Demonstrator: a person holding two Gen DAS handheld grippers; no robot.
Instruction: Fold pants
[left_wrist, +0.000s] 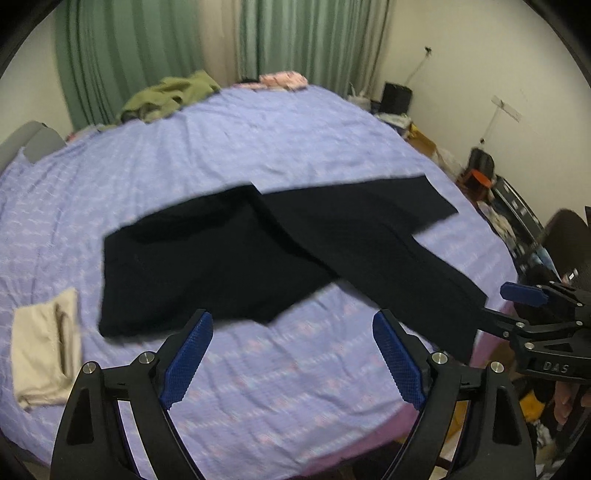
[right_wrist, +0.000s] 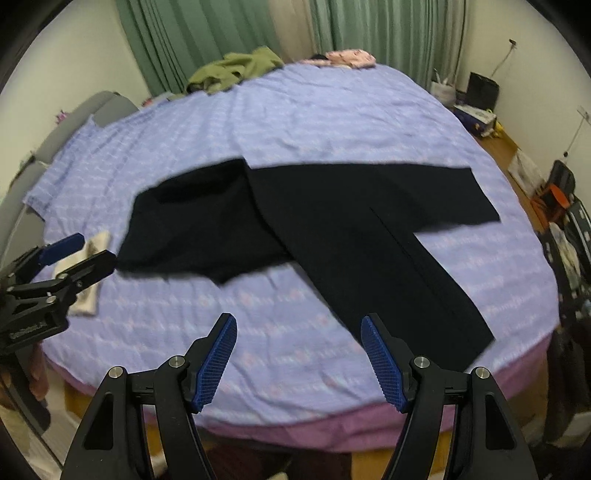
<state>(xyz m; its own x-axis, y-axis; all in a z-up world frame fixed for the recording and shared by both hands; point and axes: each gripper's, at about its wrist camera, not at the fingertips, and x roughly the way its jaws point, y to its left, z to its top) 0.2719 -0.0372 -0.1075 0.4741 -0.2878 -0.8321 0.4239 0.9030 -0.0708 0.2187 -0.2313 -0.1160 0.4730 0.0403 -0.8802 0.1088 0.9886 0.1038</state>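
Black pants (left_wrist: 258, 254) lie spread flat on the lilac bed sheet (left_wrist: 258, 147), waist to the left, the two legs splayed apart to the right; they also show in the right wrist view (right_wrist: 332, 229). My left gripper (left_wrist: 291, 325) is open and empty, above the sheet just in front of the pants. My right gripper (right_wrist: 299, 325) is open and empty, near the front edge of the bed, its right finger beside the near leg. Each gripper shows in the other's view, the right one (left_wrist: 517, 306) at the near leg's hem, the left one (right_wrist: 74, 254) left of the waist.
A folded beige garment (left_wrist: 44, 350) lies on the sheet left of the pants. An olive garment (left_wrist: 166, 96) and pink clothes (left_wrist: 284, 79) lie at the bed's far edge. Green curtains (left_wrist: 147, 48) hang behind. Bags and clutter (left_wrist: 480, 173) stand on the floor at the right.
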